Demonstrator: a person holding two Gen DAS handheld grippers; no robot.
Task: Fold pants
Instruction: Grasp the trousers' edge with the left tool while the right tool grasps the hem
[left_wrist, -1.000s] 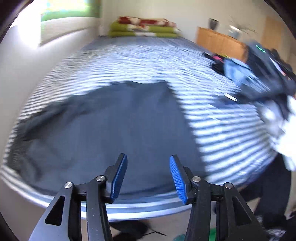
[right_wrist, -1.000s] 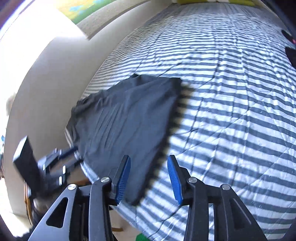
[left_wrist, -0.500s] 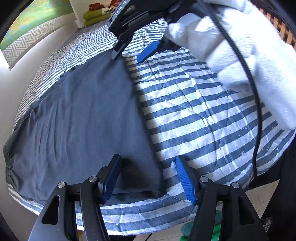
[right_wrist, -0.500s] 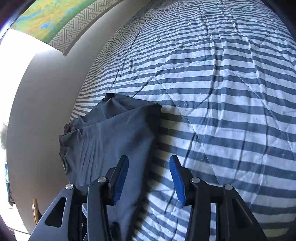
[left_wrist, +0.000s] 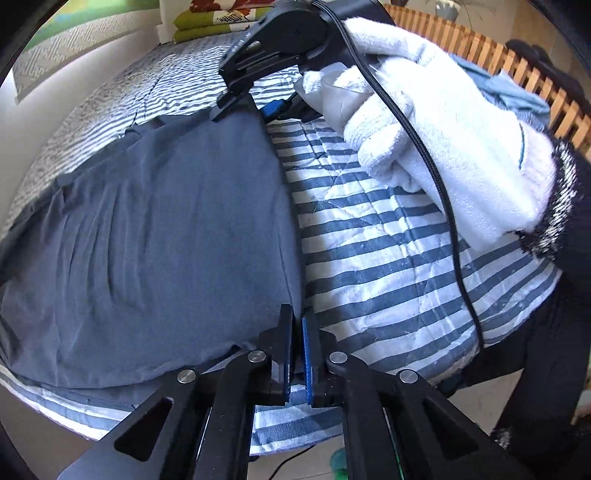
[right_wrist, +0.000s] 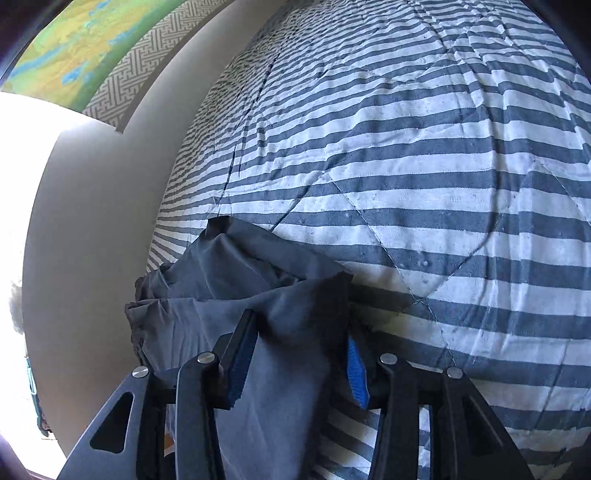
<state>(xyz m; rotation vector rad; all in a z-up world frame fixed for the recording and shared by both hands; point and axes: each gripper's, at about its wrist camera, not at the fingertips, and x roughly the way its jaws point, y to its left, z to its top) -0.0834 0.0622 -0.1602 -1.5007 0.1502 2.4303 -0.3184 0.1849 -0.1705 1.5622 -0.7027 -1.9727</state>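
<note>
- The pants (left_wrist: 155, 236), dark grey, lie spread flat on the bed (left_wrist: 384, 266), which wears a blue-and-white striped quilt; they sit along the near edge of the bed, toward its left side as seen from the left wrist view.
- The left gripper (left_wrist: 298, 325) is at the near right corner of the pants, at the bed's edge; its blue-padded fingers (left_wrist: 306, 350) are drawn together and pinch the hem of the pants there.
- The right gripper (right_wrist: 300, 343) is at the far right corner of the pants, further up the bed from the left gripper; in the left wrist view it shows beyond the pants, held by a hand (left_wrist: 436, 133) in a white glove, with a black cable (left_wrist: 439, 192) running down over the glove.
- In the right wrist view a raised fold of the pants (right_wrist: 288, 325) stands between the right fingers (right_wrist: 241, 362); the fingers are closing, and a gap still shows between the pads and the cloth, so they stand apart around it.
- Beyond that fold the pants bunch in loose ridges toward the wall (right_wrist: 92, 240) beside the bed.
- At the head of the bed lie green and patterned pillows (left_wrist: 210, 22).
- A slatted wooden rail (left_wrist: 491, 51) runs along the far right side of the bed, with blue cloth (left_wrist: 517, 96) lying against it.
</note>
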